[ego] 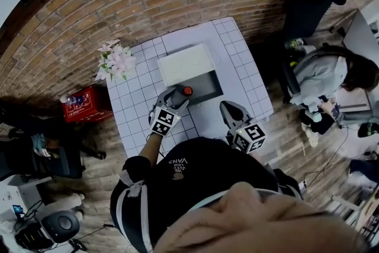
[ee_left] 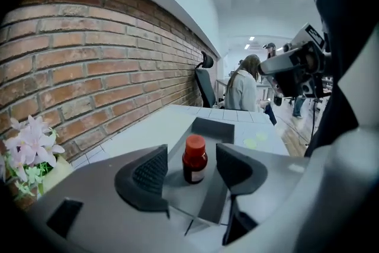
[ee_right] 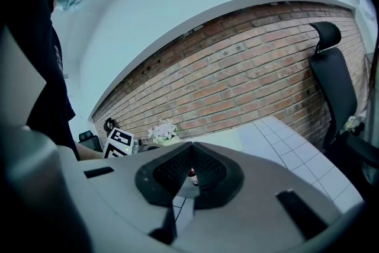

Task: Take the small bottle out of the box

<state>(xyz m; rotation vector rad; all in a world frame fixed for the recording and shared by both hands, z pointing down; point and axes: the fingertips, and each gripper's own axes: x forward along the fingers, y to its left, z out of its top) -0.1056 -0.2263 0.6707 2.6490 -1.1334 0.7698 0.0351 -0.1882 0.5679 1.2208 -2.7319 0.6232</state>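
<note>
A small dark bottle (ego: pixel 187 91) (ee_left: pixel 194 159) with a red cap stands upright on the grey floor of the open box (ego: pixel 207 87), near its left front corner. The box's white lid (ego: pixel 186 63) lies folded back behind it. My left gripper (ego: pixel 177 96) (ee_left: pixel 191 154) is open, with one jaw on each side of the bottle and a gap to each pad. My right gripper (ego: pixel 228 105) (ee_right: pixel 190 151) hovers at the box's front right, jaws shut with nothing in them. In the right gripper view only a sliver of the bottle (ee_right: pixel 192 173) shows below the closed tips.
The box sits on a white tiled table (ego: pixel 240 62) against a brick wall. A bunch of pale pink flowers (ego: pixel 115 61) stands at the table's far left corner. A red crate (ego: pixel 80 105) is on the floor to the left. A seated person (ego: pixel 328 77) and a black office chair (ego: pixel 308 9) are to the right.
</note>
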